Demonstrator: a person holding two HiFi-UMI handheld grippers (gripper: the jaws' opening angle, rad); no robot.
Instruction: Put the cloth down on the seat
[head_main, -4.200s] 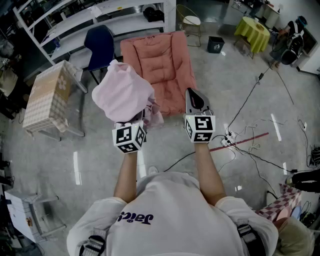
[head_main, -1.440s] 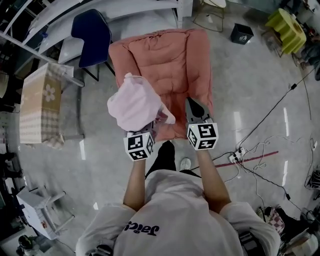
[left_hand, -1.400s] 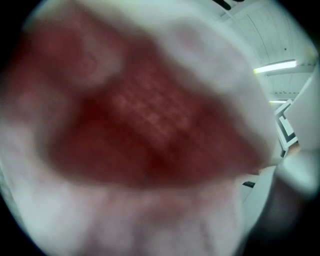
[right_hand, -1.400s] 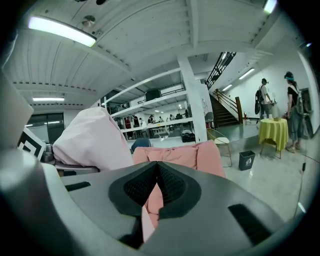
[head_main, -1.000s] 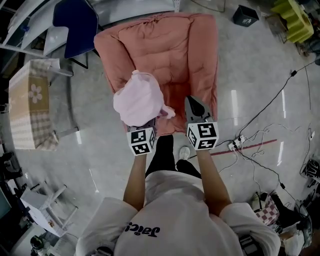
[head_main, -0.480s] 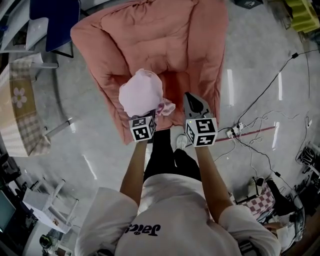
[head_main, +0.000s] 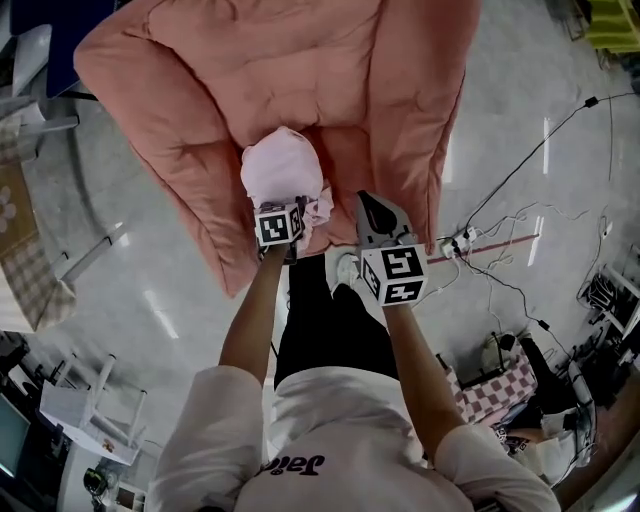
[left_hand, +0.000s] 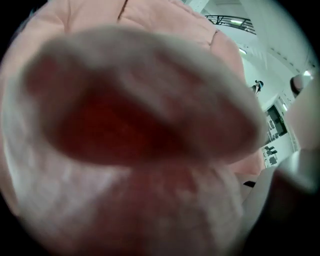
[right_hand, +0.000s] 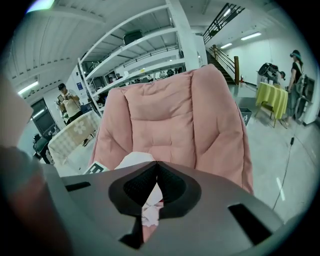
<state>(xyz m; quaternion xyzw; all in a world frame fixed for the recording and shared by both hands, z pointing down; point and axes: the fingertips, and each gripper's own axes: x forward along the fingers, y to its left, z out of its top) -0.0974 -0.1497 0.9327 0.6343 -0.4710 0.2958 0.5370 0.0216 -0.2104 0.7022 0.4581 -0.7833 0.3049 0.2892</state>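
Note:
A pale pink cloth (head_main: 283, 170) is bunched over the front of the salmon padded armchair's seat (head_main: 352, 165). My left gripper (head_main: 287, 207) is buried in it, still shut on the cloth while its jaws are opening a little. In the left gripper view the cloth (left_hand: 140, 130) fills nearly everything as a blur, with the chair back (left_hand: 150, 20) above. My right gripper (head_main: 366, 198) hovers beside the cloth over the seat's front edge, shut and holding nothing. In the right gripper view, the gripper (right_hand: 155, 164) faces the chair back (right_hand: 170, 115), and the cloth (right_hand: 131, 161) shows at lower left.
A power strip with cables (head_main: 455, 240) lies on the floor to the right. A checked-cloth table (head_main: 15, 250) and a white stool (head_main: 85, 410) stand at the left. My legs and a shoe (head_main: 345, 270) are just before the chair. Shelves (right_hand: 135, 45) and people (right_hand: 67, 102) are behind.
I have stepped up to the armchair, which now fills the top of the head view. The left gripper has carried the cloth forward and down over the seat front. The right gripper came along, shut.

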